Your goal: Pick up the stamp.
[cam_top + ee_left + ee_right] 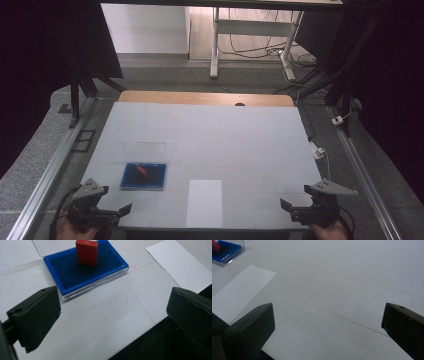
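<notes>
Both claws are mine, one in each hand, and both stand wide open with nothing between the jaws. Left claw (107, 205) hovers at the near left corner of the table (240, 130), its jaws spread far apart and touching nothing; in the left gripper view (110, 315) the bare white table surface lies between them. Right claw (295, 207) sits at the near right corner, opened just as wide, and in the right gripper view (328, 322) I see plain tabletop between its jaws.

Ahead of my left claw lies a blue tray (131, 184) (72, 272) with a clear rim, resting flat on the table. A small red box (142, 171) (86, 252) stands in it, toward its far side, apart from the tray's walls. A clear lid (144, 150) stands upright along the tray's far edge. Near the table's front edge, between my two claws, a white sheet (205, 202) (180, 265) (242, 290) lies flat, just to the right of the tray and not touching it. From the right claw the tray (224, 253) shows far off at the upper left.
</notes>
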A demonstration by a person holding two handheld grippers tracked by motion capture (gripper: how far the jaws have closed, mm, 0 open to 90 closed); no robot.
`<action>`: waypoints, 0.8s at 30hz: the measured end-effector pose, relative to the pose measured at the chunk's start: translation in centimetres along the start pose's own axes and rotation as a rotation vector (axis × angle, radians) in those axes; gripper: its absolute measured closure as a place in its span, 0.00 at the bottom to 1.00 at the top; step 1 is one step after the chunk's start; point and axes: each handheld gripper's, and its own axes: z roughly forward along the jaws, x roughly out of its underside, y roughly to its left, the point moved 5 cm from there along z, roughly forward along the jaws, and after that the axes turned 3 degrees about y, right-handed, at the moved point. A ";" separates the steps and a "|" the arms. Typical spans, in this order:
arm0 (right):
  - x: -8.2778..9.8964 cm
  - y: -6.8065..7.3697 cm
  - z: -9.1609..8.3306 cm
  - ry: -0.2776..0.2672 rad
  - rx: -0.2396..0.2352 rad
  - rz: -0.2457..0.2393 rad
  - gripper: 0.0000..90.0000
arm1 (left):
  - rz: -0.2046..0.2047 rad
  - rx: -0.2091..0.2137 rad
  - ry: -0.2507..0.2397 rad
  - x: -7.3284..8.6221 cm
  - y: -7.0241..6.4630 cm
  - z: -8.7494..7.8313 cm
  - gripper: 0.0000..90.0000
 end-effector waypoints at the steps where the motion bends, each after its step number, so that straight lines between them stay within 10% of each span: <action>1: 0.0 0.1 0.0 0.002 -0.003 -0.005 0.00 | -0.001 -0.001 0.001 0.0 0.0 0.0 0.00; 24: 0.1 0.8 0.3 0.038 -0.026 -0.075 0.00 | -0.007 -0.009 0.002 -0.2 0.1 0.1 0.00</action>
